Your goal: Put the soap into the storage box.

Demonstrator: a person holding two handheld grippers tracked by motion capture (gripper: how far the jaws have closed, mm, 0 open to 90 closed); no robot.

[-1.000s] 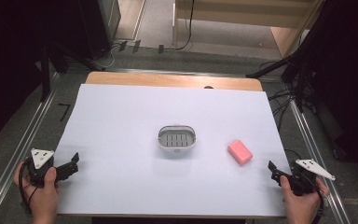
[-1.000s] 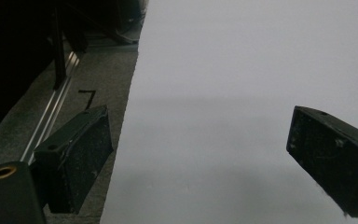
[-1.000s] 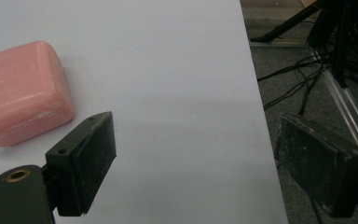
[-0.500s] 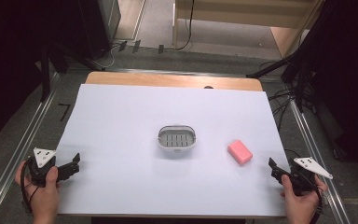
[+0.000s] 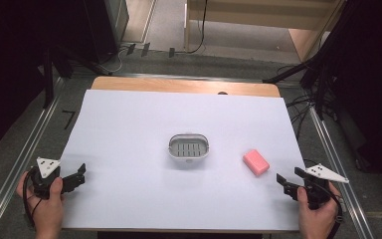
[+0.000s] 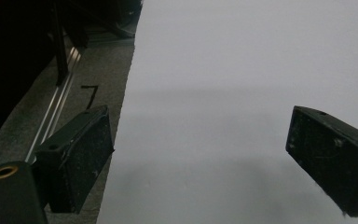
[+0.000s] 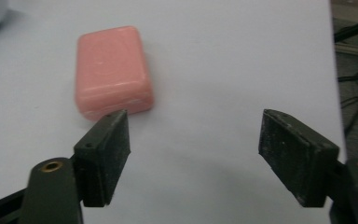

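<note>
A pink bar of soap [image 5: 256, 162] lies flat on the white table [image 5: 129, 124], right of centre. A small grey soap dish [image 5: 189, 149] with a slotted bottom stands at the table's middle, with nothing in it. My right gripper [image 5: 281, 182] rests at the front right corner, open and holding nothing. In the right gripper view the soap [image 7: 112, 70] lies just beyond and left of my open right gripper [image 7: 196, 149]. My left gripper [image 5: 82, 174] sits at the front left edge, open. The left gripper view has its jaws wide apart over bare table [image 6: 242, 93], my left gripper [image 6: 200, 158] holding nothing.
The table's left edge [image 6: 121, 140] runs beside a grey floor with a metal rail [image 5: 25, 149]. Cables [image 5: 303, 107] lie on the floor at the right. A strip of wood [image 5: 179, 85] lines the table's far edge.
</note>
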